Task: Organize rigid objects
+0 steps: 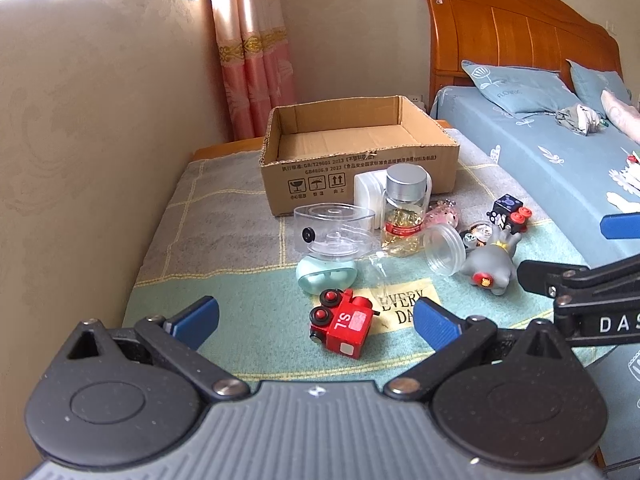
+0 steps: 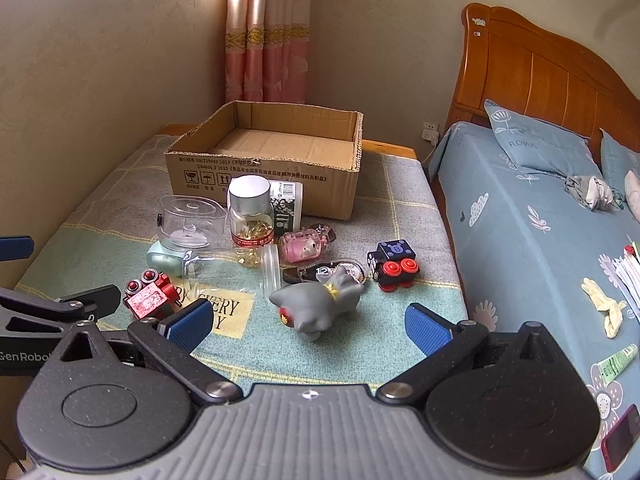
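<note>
An empty cardboard box (image 1: 360,160) (image 2: 264,160) stands at the back of a cloth-covered table. In front of it lie a red toy train (image 1: 342,326) (image 2: 148,298), a grey animal figure (image 1: 490,266) (image 2: 320,306), a dark blue toy train (image 1: 510,212) (image 2: 394,264), a silver-capped jar (image 1: 404,204) (image 2: 251,216), a clear container (image 1: 332,232) (image 2: 188,220) on a teal base, a clear tube (image 1: 442,250) (image 2: 270,268) and a pink toy (image 2: 302,246). My left gripper (image 1: 316,318) is open, just before the red train. My right gripper (image 2: 308,326) is open, just before the grey figure.
A wall runs along the table's left side. A bed (image 2: 540,220) with blue bedding and a wooden headboard (image 2: 540,76) stands to the right, with small items along its edge. A white box (image 1: 368,192) and a round watch-like thing (image 2: 340,272) lie among the toys.
</note>
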### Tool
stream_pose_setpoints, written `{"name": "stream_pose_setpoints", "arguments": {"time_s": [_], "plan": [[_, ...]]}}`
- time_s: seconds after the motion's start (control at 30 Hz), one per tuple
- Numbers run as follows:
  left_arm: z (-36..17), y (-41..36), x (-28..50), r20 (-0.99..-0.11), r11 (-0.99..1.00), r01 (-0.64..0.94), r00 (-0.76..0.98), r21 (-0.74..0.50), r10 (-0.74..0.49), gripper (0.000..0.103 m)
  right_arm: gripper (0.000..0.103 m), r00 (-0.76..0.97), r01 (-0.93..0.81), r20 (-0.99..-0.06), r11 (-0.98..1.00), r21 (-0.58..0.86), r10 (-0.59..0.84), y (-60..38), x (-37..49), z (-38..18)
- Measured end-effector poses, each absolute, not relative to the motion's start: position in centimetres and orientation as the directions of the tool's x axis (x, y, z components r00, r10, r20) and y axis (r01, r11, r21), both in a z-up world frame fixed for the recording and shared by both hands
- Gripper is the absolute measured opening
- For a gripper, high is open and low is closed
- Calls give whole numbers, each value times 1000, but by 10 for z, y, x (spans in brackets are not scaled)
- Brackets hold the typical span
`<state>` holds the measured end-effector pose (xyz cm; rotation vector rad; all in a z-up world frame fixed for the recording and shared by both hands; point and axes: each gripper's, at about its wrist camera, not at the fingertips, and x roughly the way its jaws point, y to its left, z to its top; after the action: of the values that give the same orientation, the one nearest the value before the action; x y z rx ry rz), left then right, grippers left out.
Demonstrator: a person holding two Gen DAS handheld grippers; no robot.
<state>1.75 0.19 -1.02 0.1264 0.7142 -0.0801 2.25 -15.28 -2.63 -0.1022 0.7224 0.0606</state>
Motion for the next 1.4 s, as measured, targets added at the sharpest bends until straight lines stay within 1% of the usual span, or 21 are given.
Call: {"name": "stream_pose_setpoints", "arguments": {"time_s": [0.2, 0.33, 0.47, 0.57, 0.8, 0.9, 0.97, 1.07, 1.4], "plan": [[-21, 7, 24, -657, 985, 166, 749, 54, -90, 102, 103, 762, -147, -643, 988, -55, 78, -155, 26, -32], [-33, 4, 30, -661, 977, 198, 744, 77, -98, 102, 103, 763, -178, -637, 983, -51, 105, -159, 29, -41], [-47, 4, 35, -667, 966, 245, 734, 82, -129, 102, 103, 754, -221, -637, 975, -16, 161, -168, 34, -56], [-59, 5, 42, -677, 961, 265, 722, 81, -142, 102, 103, 737, -233, -654, 972, -10, 170, -174, 40, -71], [-83, 14, 60, -714, 951, 309, 671, 24, -200, 101, 103, 685, -270, -707, 963, -19, 178, -185, 53, -106], [-91, 16, 67, -728, 946, 323, 653, 20, -208, 97, 103, 664, -285, -724, 958, -19, 183, -187, 60, -116], [-95, 16, 71, -738, 940, 340, 639, 17, -218, 86, 103, 653, -294, -733, 956, -16, 189, -189, 65, -121], [-98, 18, 75, -737, 934, 358, 628, -14, -251, 83, 103, 638, -299, -747, 954, -17, 187, -191, 74, -129], [-96, 14, 82, -731, 920, 391, 624, -14, -276, 68, 103, 641, -356, -734, 934, -27, 223, -195, 107, -131]]}}
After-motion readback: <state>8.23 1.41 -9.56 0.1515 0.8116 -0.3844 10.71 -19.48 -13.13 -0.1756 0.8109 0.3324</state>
